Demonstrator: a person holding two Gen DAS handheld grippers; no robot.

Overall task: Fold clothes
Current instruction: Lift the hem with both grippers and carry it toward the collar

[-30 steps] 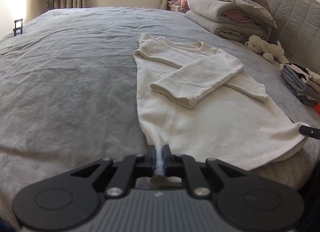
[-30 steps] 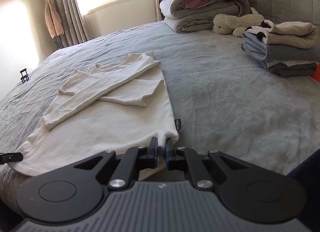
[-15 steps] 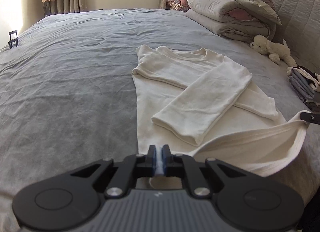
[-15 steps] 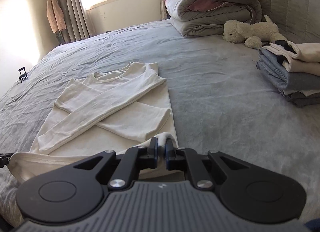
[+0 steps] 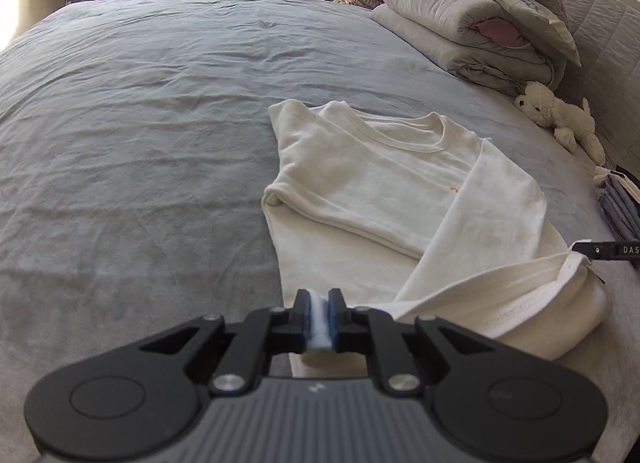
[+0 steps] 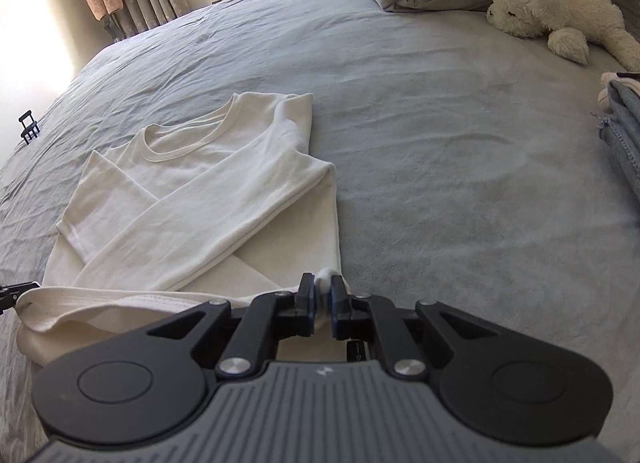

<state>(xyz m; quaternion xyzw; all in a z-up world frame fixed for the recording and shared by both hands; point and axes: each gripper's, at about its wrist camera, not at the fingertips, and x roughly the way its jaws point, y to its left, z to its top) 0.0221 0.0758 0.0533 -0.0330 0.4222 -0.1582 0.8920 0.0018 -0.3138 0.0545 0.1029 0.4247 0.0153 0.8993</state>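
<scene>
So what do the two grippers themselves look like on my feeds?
Both match. The left gripper and right gripper have black linkage arms with silver pivot screws, blue pads on the fingers, a ribbed grey body bearing a small white logo, and round black discs either side. No cables, hands or sleeves show.

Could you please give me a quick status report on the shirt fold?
Left gripper and right gripper each pinch a hem corner. Cream shirt sleeves crossed, hem lifted toward collar. Bed ahead clear; plush toy well off.
</scene>
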